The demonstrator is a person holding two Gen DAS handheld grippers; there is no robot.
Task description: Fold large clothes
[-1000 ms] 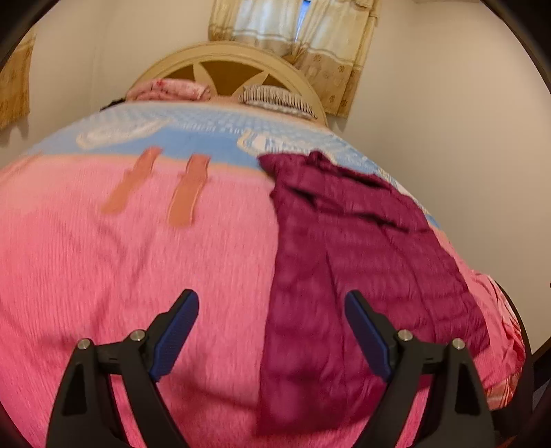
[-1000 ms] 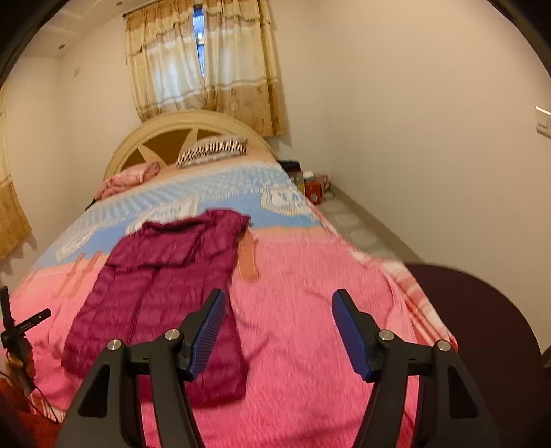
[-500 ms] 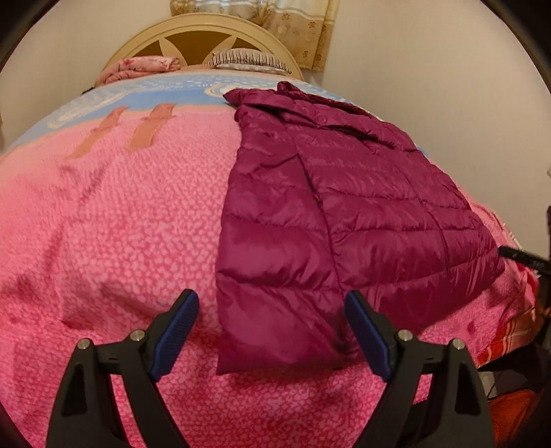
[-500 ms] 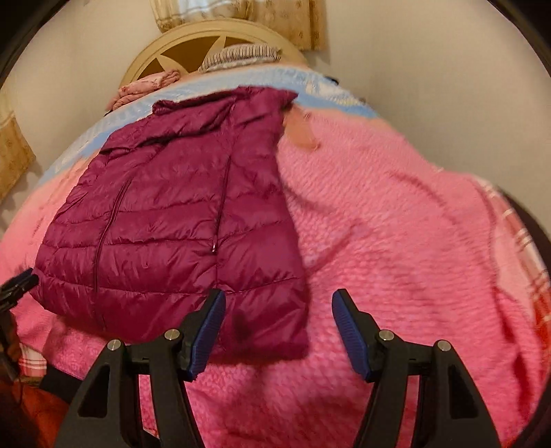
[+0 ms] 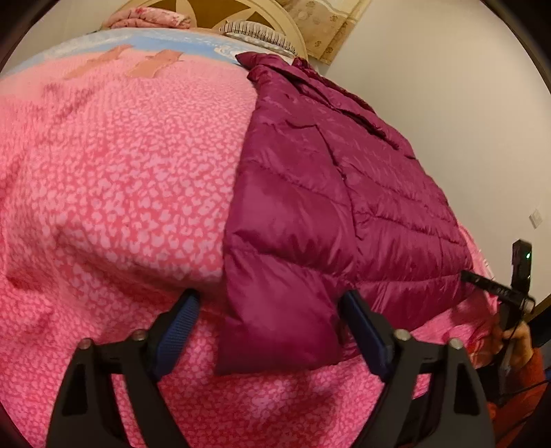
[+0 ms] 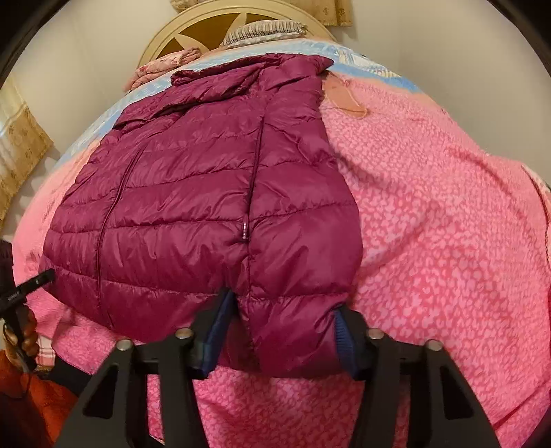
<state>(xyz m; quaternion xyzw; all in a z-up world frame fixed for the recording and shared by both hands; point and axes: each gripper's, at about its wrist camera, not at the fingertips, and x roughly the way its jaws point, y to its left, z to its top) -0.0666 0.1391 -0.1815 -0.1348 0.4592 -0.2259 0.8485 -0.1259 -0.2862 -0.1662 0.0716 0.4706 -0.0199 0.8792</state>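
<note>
Both grippers lower than before, now at jacket [image 6: 193,206] hem near foot edge of bed [image 5: 113,193]. Right gripper [image 6: 279,331] closing, hem corner between pads. Left gripper [image 5: 267,329] closing around other corner, not yet pinching. Risk: slippery puffy fabric slips out, uneven lift.

I see open pink blanket [image 5: 120,193] left of the puffer jacket [image 5: 330,206] and more on its other side, free for passing. The headboard [image 6: 206,31] and pillows [image 6: 265,31] block the far end; a wall [image 5: 465,103] closes one side.
</note>
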